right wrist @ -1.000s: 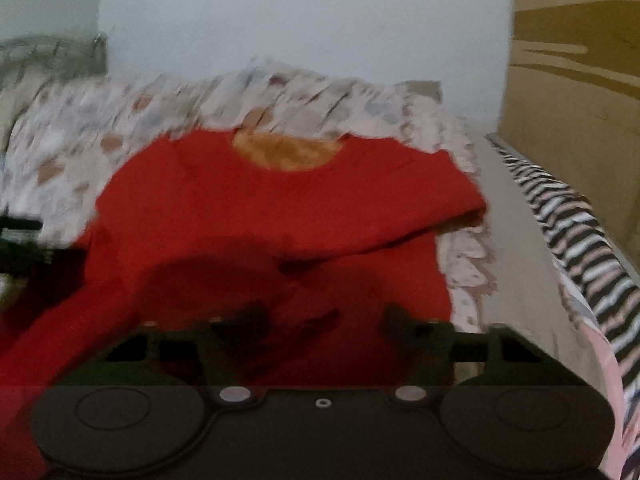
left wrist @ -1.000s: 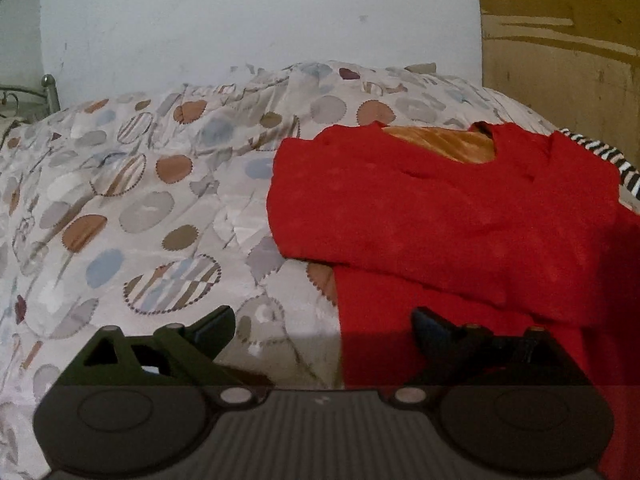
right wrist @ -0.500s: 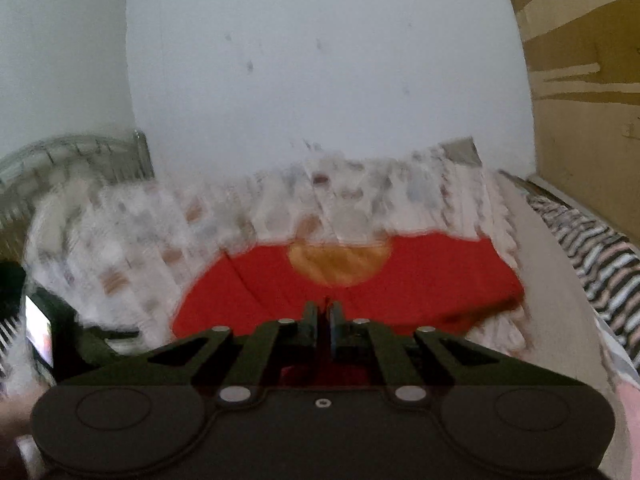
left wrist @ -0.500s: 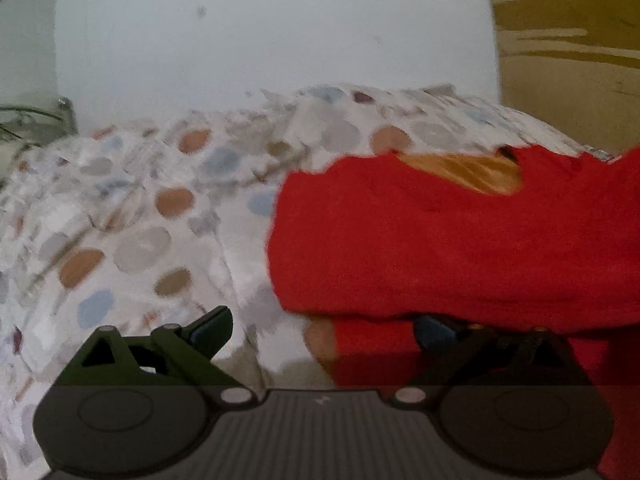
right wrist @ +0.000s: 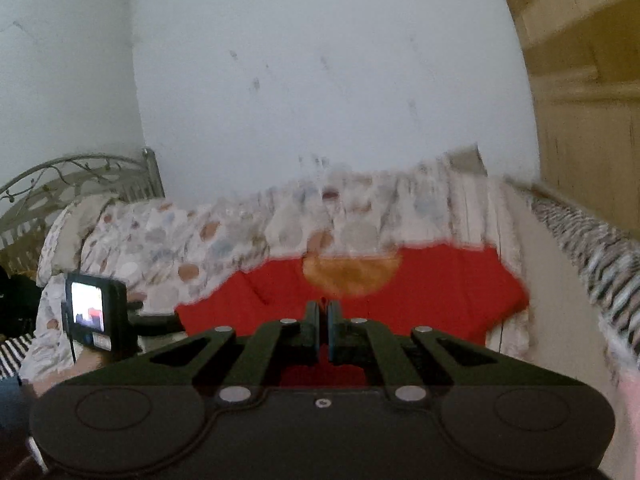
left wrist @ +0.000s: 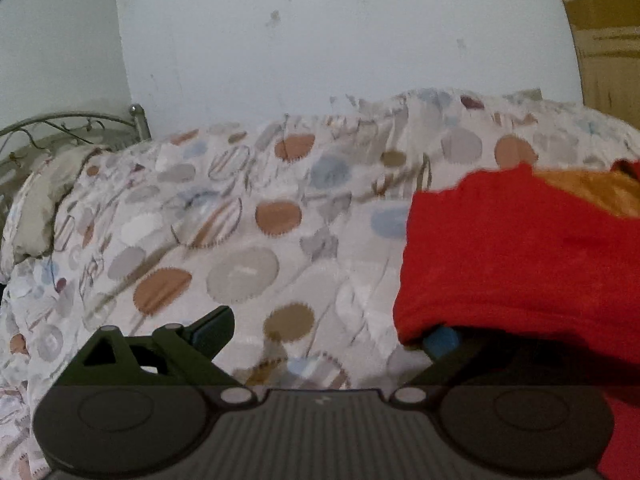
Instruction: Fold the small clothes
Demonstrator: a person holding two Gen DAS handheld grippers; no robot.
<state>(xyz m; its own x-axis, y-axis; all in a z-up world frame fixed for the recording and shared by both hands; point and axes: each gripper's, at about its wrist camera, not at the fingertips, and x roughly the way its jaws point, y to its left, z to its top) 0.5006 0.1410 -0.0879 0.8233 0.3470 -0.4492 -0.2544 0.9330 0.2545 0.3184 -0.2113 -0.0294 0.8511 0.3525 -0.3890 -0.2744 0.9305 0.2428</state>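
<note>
Left wrist view, red shirt [left wrist: 520, 248] folded, orange lining showing, left tool [left wrist: 324, 332] spread, right tool [right wrist: 323, 330] pressed together.

Your garment [left wrist: 520, 248] lies on the bedspread [left wrist: 240, 220], right of your left gripper [left wrist: 324, 332]; one finger sits under its near edge. Pillow [left wrist: 36, 208] far left, headboard [left wrist: 60, 128] behind it; wall [left wrist: 320, 40] behind the bed.

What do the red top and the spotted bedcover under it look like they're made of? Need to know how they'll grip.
Red top: soft matte knit or woven fabric, probably cotton-like; it drapes limply over the left gripper's right fingertip. The orange lining at its neck looks shinier, perhaps satin. Spotted bedcover: thin printed woven cloth with fine wrinkles and a faint sheen, possibly polyester or cotton blend. Blur leaves the weave unclear.
</note>
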